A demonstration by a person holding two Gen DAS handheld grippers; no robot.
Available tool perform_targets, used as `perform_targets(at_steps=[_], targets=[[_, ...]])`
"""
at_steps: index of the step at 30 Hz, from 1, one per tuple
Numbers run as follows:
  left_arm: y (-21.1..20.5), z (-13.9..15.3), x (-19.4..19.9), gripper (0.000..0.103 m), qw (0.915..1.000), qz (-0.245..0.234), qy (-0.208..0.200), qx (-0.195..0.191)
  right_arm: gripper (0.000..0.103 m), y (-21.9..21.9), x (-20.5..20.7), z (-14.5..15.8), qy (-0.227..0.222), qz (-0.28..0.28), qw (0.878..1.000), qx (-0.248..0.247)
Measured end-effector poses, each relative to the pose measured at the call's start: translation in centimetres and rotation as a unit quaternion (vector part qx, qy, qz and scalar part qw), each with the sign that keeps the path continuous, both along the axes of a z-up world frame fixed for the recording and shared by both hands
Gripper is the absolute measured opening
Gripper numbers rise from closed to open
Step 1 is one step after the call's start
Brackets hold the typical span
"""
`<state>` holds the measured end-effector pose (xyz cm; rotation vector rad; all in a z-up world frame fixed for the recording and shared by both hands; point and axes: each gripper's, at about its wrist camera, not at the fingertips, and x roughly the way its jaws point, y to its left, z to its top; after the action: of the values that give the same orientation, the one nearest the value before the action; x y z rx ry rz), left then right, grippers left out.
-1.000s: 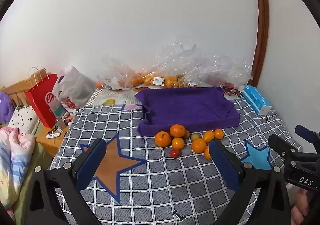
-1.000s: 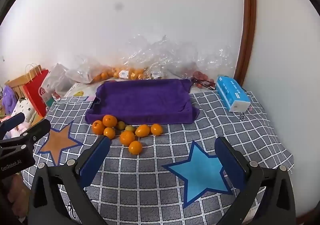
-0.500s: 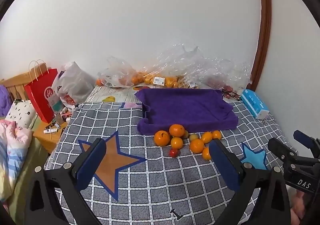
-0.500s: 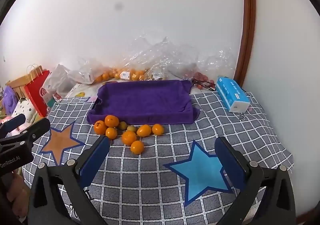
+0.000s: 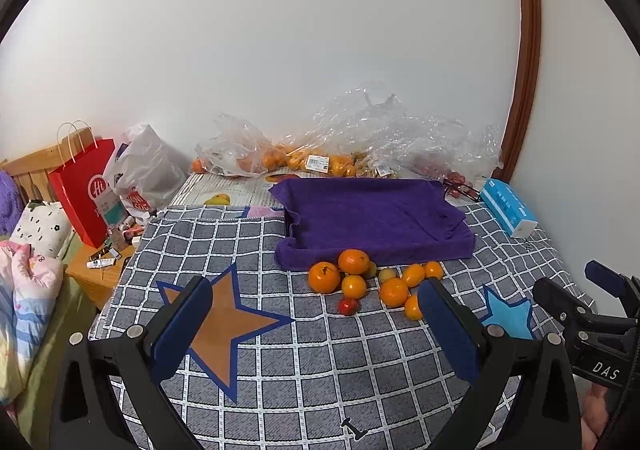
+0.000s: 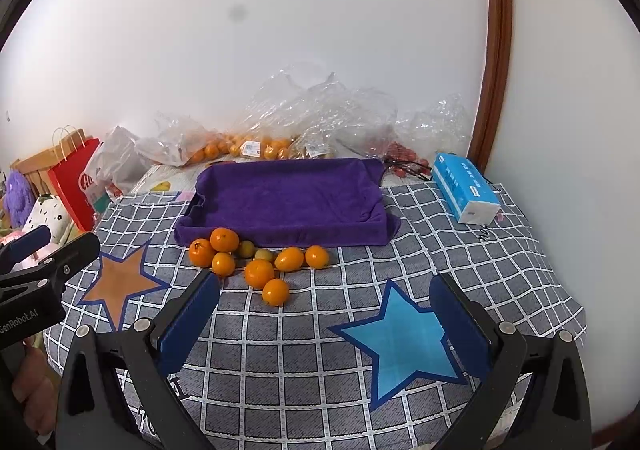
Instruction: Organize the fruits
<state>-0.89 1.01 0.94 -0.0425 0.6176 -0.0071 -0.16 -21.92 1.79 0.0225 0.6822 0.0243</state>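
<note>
Before the purple towel-lined tray (image 6: 288,198), loose orange tangerines (image 6: 259,272) await; both hand-held grippers, left (image 5: 316,324) and right (image 6: 325,316), hover wide, empty; next: reaching one.

Both my wrist cameras give a bright, evenly lit room; the light is soft and diffuse and I can't tell its source. The white wall (image 5: 360,50) is cleanly exposed, dimming slightly toward its lower left. Shadows under the oranges (image 6: 260,270) are faint. The crumpled plastic bags (image 6: 320,110) against that wall carry small glints. Focus is sharp throughout. Fisheye bending curves the wooden door frame (image 5: 528,50) beside the wall, and black vignette fills the corners.
</note>
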Motion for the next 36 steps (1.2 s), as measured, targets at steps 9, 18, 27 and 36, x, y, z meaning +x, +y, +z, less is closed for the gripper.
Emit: perform_targets(at_steps=[9,18,27,36], targets=[[0.0,-0.04,-0.12,0.103,1.0,-0.002,0.002,-0.002,0.103,0.37,-0.07,-0.22,0.001,0.001,1.0,-0.003],[0.16,-0.25,-0.22,0.103,1.0,-0.006,0.001,-0.007,0.103,0.17,-0.18,-0.23,0.002,0.0,1.0,0.005],[0.38,-0.23,-0.54,0.103,1.0,-0.005,-0.004,-0.006,0.103,0.75,-0.52,-0.17,-0.003,0.005,1.0,-0.005],[0.65,-0.11,-0.51,0.103,0.9999,-0.006,-0.002,-0.012,0.103,0.96,-0.48,-0.26,0.001,0.011,1.0,-0.002]])
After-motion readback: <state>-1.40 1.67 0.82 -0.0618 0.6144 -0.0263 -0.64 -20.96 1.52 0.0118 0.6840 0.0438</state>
